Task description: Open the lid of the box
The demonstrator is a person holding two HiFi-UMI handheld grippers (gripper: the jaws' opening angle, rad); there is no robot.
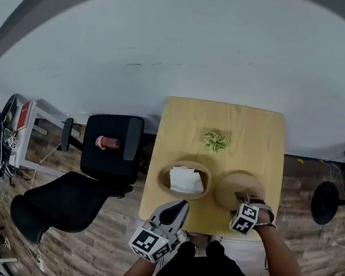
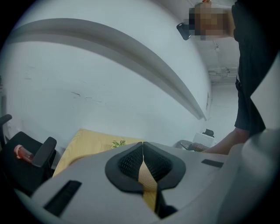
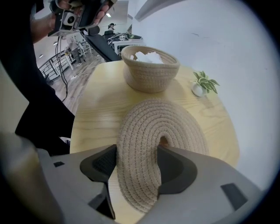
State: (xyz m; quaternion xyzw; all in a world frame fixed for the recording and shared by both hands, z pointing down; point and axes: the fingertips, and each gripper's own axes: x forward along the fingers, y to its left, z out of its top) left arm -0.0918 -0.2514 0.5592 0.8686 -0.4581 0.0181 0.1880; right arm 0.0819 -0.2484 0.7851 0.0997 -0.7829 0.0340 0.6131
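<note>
Lid (image 3: 170,127) of woven rope pinched in my right tool (image 3: 136,166) beside open basket (image 3: 151,74); left tool (image 2: 142,153) clenched, empty.

Illumination is even and diffuse — bright, cool white, no hard glare. All three views carry strong fisheye distortion: straight lines bow — and dark vignetting rounds the corners of both gripper views. Shadows on the worktop (image 3: 100,109) are faint and soft-edged. In the right gripper view the woven lid (image 3: 162,127) is sharp; in the left gripper view the near fingers (image 2: 127,162) look slightly soft.
</note>
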